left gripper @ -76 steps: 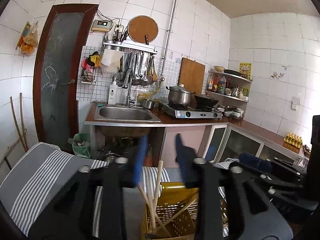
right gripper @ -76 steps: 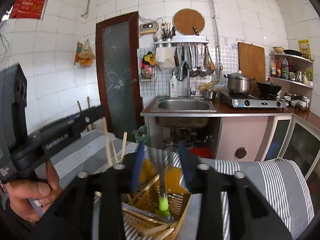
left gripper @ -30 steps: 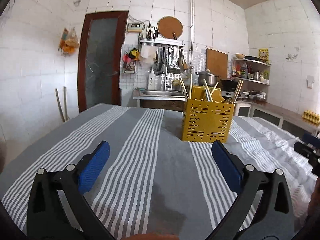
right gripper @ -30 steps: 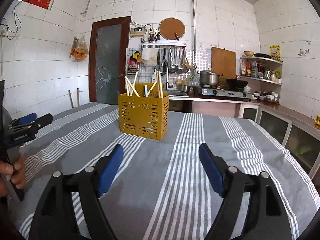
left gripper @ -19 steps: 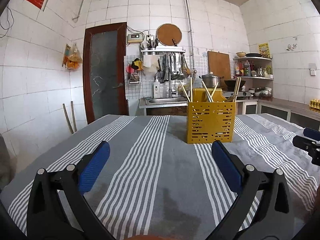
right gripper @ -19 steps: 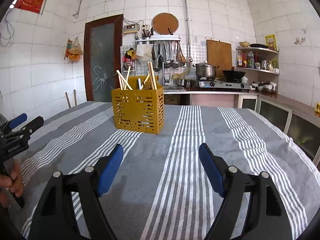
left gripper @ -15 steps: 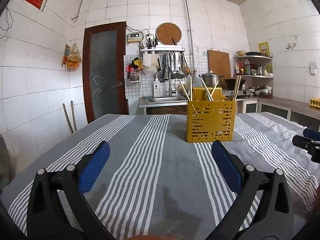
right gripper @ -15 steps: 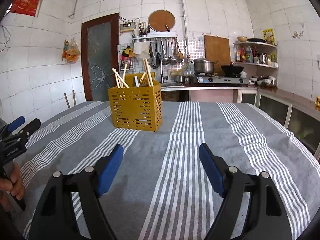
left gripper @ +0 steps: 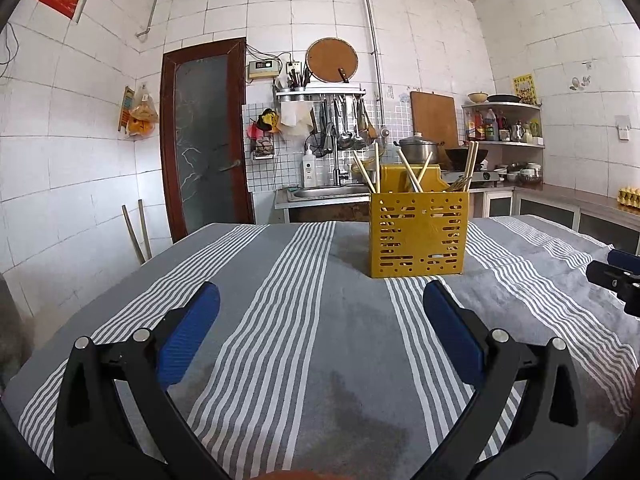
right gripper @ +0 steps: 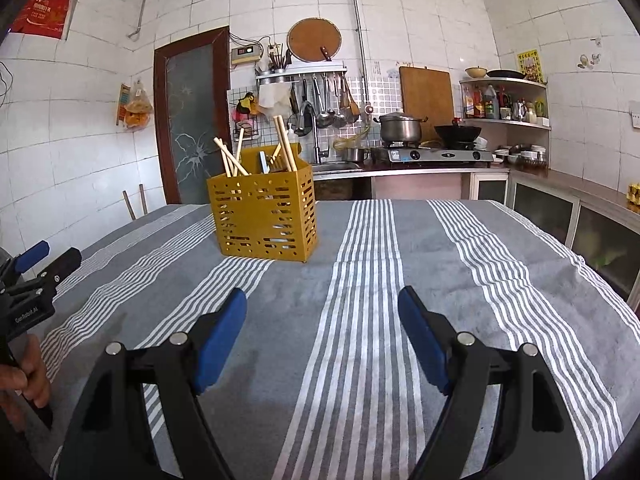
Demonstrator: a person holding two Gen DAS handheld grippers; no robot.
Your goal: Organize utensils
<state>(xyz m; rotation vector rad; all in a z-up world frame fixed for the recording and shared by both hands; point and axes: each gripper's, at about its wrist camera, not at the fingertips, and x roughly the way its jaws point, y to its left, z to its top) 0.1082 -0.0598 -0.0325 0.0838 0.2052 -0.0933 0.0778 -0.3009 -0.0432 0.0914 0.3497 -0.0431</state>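
Left hand-held gripper (left gripper: 320, 312) spread, empty; right hand-held gripper (right gripper: 322, 316) likewise, both low over the striped table (left gripper: 280, 340); ahead, well apart, yellow caddy (left gripper: 418, 234) holds chopsticks (left gripper: 408, 170) upright-ish; likely light, stiff, slippery; pinch near tops, caddy may tip.

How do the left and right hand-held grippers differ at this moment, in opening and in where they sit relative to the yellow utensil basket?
The left hand-held gripper has the yellow utensil basket ahead to its right; the right hand-held gripper has it ahead to its left. The left gripper's blue pads look spread wider than the right's. Both are open, empty, and low over the striped tablecloth, well short of the basket.
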